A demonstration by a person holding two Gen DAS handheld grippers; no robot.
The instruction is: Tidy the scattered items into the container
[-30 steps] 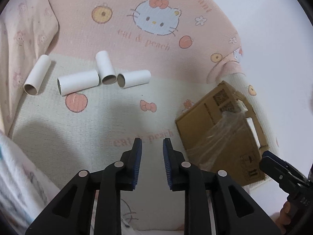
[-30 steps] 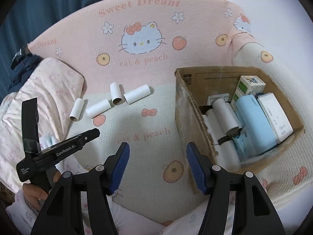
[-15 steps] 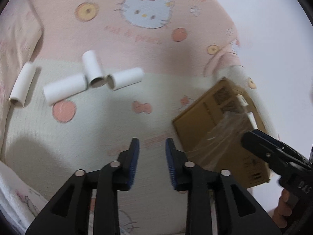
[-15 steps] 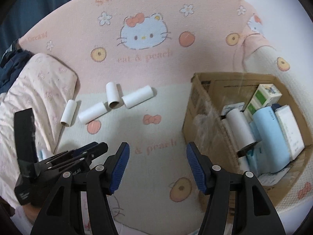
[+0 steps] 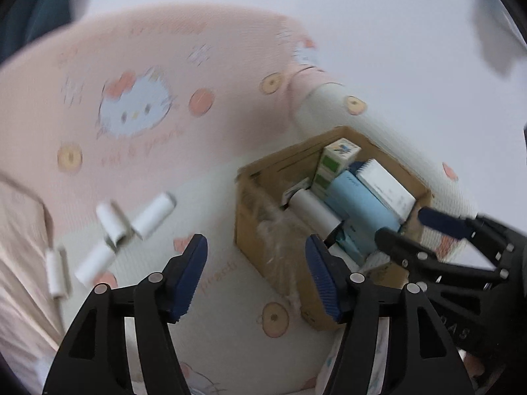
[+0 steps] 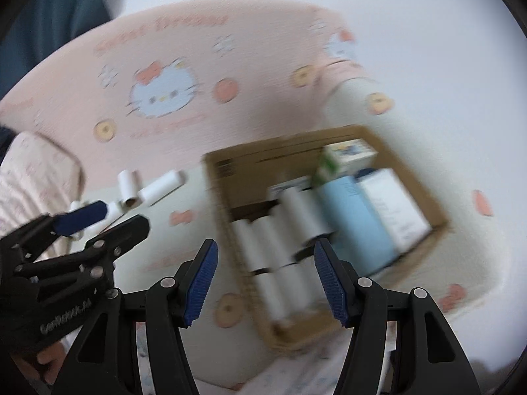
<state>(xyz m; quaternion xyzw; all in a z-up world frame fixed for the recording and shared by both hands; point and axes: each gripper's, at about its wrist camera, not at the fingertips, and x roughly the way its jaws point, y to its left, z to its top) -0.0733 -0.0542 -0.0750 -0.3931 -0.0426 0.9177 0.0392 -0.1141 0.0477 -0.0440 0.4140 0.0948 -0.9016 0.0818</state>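
Note:
Several white cardboard tubes (image 5: 151, 217) lie in a loose row on the cream mat at the left, also in the right wrist view (image 6: 161, 187). A brown cardboard box (image 5: 273, 263) stands to their right, holding white rolls (image 6: 290, 210), a light blue pack (image 5: 359, 207) and small cartons. My left gripper (image 5: 256, 278) is open and empty, raised above the mat near the box's left wall. My right gripper (image 6: 266, 284) is open and empty above the box's (image 6: 411, 171) front part. Both views are blurred.
A pink cushion back with a cat print (image 5: 135, 105) rises behind the mat. A pink patterned pillow (image 6: 29, 171) lies at the left. A white wall is behind. The other gripper shows at the right of the left wrist view (image 5: 461, 256).
The left gripper has opened wide and swung right and up, bringing the box's inside into view. The right gripper stayed open and moved over the box. The tubes have not moved.

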